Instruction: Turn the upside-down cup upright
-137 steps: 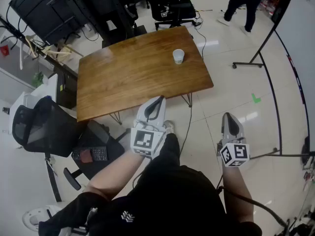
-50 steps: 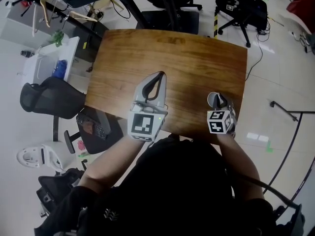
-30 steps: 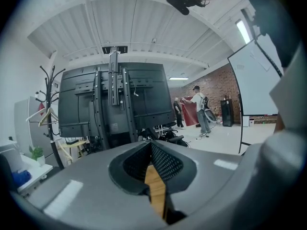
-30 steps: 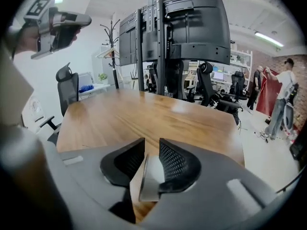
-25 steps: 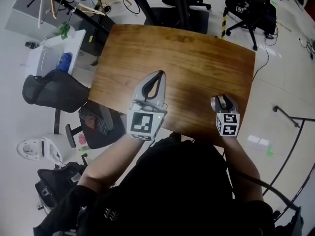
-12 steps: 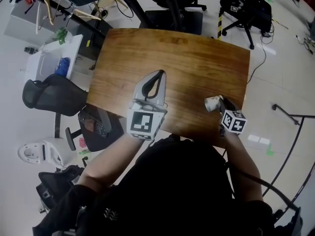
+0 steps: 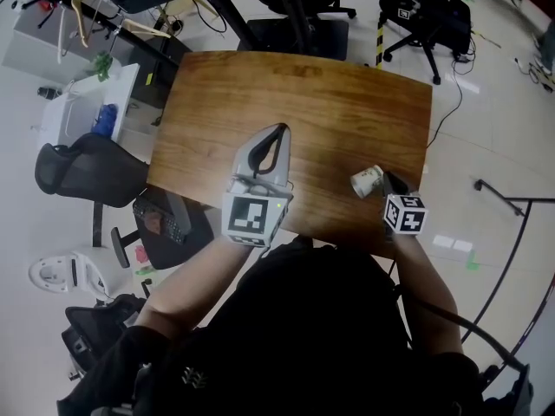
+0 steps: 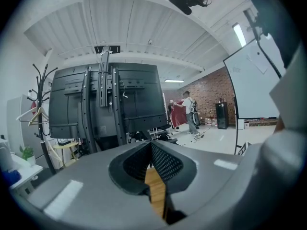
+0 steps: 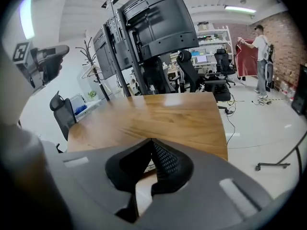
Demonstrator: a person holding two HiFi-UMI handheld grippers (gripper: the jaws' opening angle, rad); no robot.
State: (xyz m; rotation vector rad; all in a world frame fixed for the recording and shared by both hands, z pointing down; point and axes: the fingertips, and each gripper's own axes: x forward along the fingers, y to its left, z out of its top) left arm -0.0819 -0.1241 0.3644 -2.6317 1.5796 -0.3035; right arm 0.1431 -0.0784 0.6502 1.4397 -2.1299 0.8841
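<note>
**While the Cup Is Being Turned: Grip and Rotation Procedure**

Because the right claw is pinching only the thin wall of the cup, the rotation is calling for a slow, even wrist roll. Its jaws have just been closing, and they are now sitting together with a pale strip of cup wall between them. The cup is hanging tilted on its side at the claw tip, over the near right edge of the desk.

1. Grip pressure is best kept constant, since a light cup is likely to slip or crumple under a changing squeeze.
2. The operator is advised to finish the roll until the mouth is facing up.
3. The base is best lowered flat onto the wood and further in from the edge, where a drop is less likely to reach the floor.
4. The jaws are best opened only once the cup is resting on its base.

The left claw is hovering over the near middle of the desk with its tips together and nothing between them. It is taking no part in this step and is best kept well apart from the cup.

Visibility limits:
- The right gripper view is showing only a sliver of the cup, so the depth of the grip is remaining uncertain.
- The head view is rendering the cup too small to tell which end is the mouth.
- Whether the cup is touching the desk is not showing in any view.
</note>
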